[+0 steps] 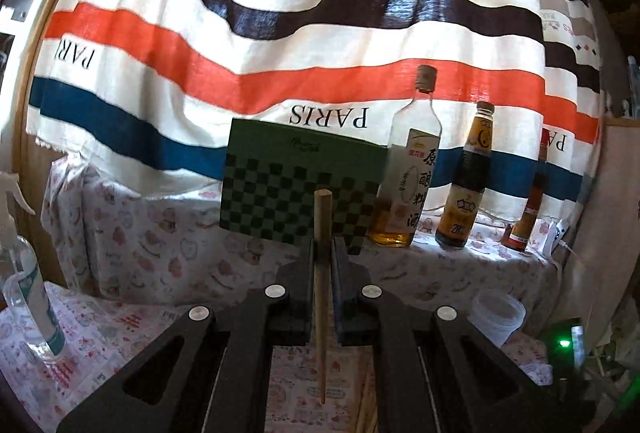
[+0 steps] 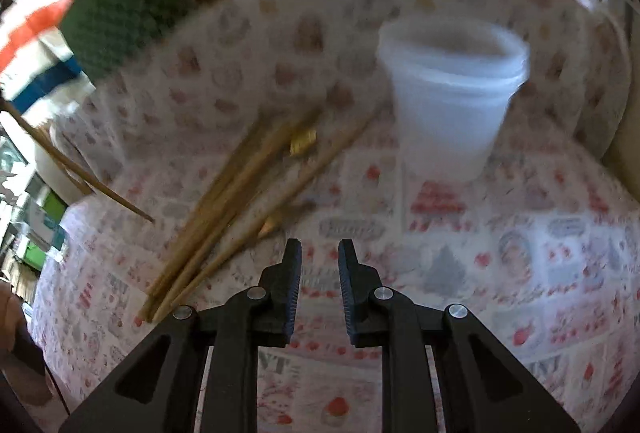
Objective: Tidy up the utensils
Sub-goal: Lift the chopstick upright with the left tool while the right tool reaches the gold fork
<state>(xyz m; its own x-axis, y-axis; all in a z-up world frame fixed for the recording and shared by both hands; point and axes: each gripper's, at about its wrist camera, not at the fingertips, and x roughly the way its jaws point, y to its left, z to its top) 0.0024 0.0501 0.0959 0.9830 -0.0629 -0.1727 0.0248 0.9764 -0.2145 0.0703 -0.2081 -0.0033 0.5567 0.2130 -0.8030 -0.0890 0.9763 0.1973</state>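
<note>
My left gripper (image 1: 322,247) is shut on a single wooden chopstick (image 1: 322,217), which stands nearly upright between the pads, thick end up and thin tip hanging below the fingers. A translucent plastic cup (image 1: 496,317) sits low at the right of that view. In the right wrist view, which is blurred, the cup (image 2: 448,101) stands upright on the patterned tablecloth. Several loose chopsticks (image 2: 240,193) lie in a slanted bundle to its left. My right gripper (image 2: 319,249) hovers just short of their near ends, jaws a little apart with nothing between them.
A green checkered box (image 1: 296,189) and three sauce bottles (image 1: 408,169) line the raised back ledge under a striped cloth (image 1: 280,33). A spray bottle (image 1: 28,273) stands at the left. Another chopstick (image 2: 80,169) juts in from the left edge of the right wrist view.
</note>
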